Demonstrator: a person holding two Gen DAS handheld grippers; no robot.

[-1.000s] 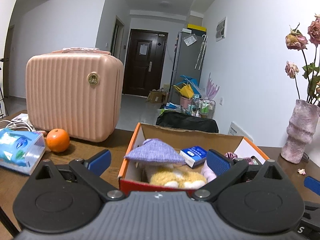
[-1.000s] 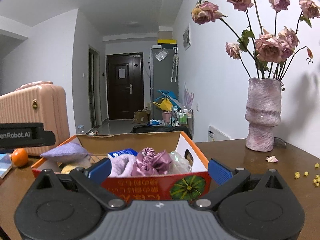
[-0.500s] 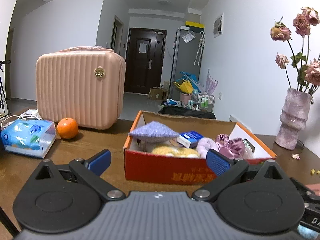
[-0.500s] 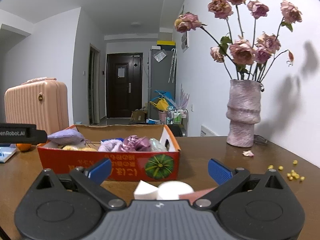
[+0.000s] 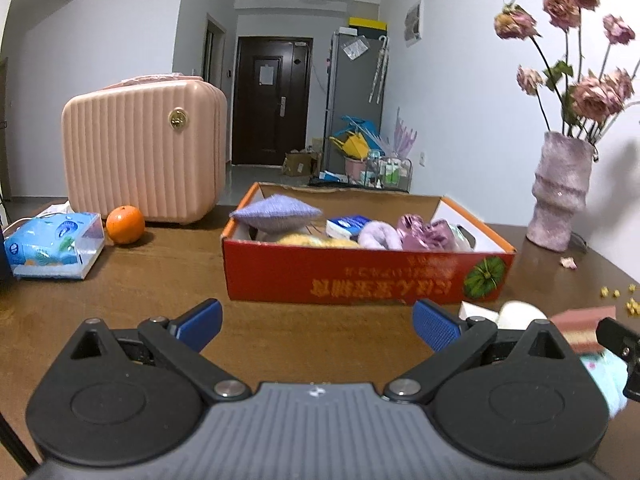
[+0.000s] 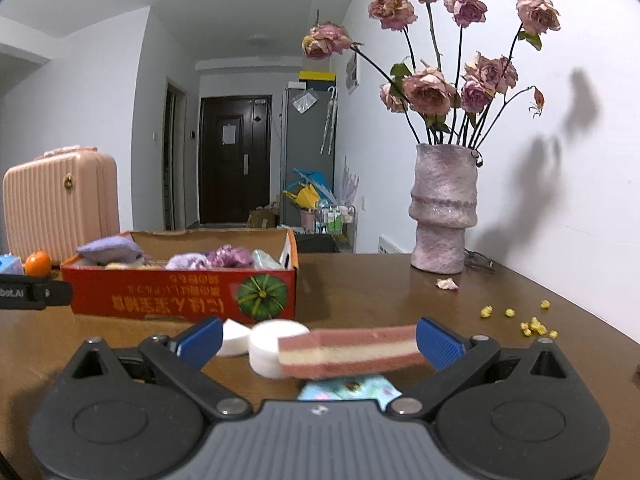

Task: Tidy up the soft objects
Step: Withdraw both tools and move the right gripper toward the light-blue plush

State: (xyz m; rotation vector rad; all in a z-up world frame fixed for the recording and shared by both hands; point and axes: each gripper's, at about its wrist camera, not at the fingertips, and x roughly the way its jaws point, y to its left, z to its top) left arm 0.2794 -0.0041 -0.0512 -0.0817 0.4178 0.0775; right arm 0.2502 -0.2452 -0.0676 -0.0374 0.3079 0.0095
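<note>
A red cardboard box [image 5: 360, 272] on the brown table holds soft things: a lilac knitted cushion [image 5: 276, 212], a yellow plush, a purple scrunchie [image 5: 424, 232]. It also shows in the right wrist view [image 6: 180, 296]. My left gripper [image 5: 316, 322] is open and empty, in front of the box. My right gripper [image 6: 318, 340] is open; a pink and cream sponge [image 6: 348, 350] lies between its fingers, with two white puffs [image 6: 268, 340] and a patterned cloth [image 6: 352, 386] close by.
A pink ribbed case [image 5: 144, 160], an orange [image 5: 125, 219] and a tissue pack [image 5: 52, 244] stand at the left. A vase of dried roses [image 6: 444, 212] stands at the back right, with yellow crumbs [image 6: 532, 324] on the table near it.
Both grippers have pulled back from the box towards the table's near side. The sponge, white puffs and cloth have come into the right wrist view.
</note>
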